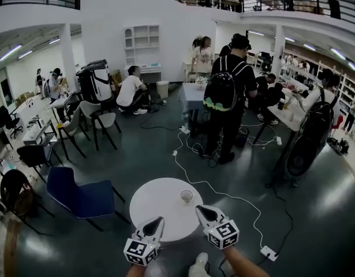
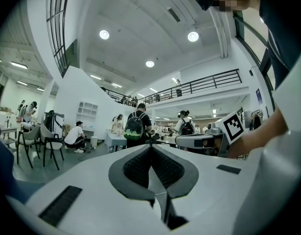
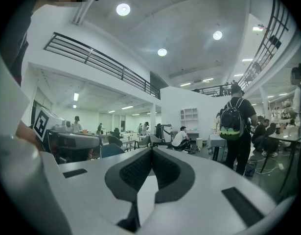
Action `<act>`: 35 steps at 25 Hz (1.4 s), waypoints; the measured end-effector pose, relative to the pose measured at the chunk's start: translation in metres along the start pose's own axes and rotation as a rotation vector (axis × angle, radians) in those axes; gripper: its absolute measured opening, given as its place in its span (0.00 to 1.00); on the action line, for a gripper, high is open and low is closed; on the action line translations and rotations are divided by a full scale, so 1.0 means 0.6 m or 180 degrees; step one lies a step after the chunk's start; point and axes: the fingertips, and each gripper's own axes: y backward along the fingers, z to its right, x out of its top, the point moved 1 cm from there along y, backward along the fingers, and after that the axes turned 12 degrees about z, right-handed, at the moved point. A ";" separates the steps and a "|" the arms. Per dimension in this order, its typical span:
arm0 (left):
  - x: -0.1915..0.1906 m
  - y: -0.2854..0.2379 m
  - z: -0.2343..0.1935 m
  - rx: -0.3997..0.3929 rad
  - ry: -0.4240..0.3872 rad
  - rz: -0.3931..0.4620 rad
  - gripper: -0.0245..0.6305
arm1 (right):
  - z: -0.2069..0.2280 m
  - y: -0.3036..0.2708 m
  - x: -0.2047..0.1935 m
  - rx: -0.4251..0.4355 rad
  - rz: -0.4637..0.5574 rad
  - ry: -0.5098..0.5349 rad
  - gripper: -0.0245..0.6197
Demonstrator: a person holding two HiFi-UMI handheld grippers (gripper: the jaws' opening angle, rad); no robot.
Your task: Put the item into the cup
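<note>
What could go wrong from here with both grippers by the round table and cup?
Both the left gripper and right gripper are shut and empty, and no item shows on the table. The right gripper's tip is near the cup and might tip it. The white cable on the floor could snag a foot.

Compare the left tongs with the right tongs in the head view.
The right tongs reach further over the round white table, with their tip nearer the cup; the left tongs sit just over its near edge. The left tongs slant toward the picture's right, the right tongs toward its left, so the tips converge. Both are shut and empty, clear of the cup.
</note>
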 end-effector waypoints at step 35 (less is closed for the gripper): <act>0.046 0.064 0.038 -0.0021 0.0045 0.0116 0.06 | -0.081 0.054 0.089 0.0058 0.0239 0.0077 0.06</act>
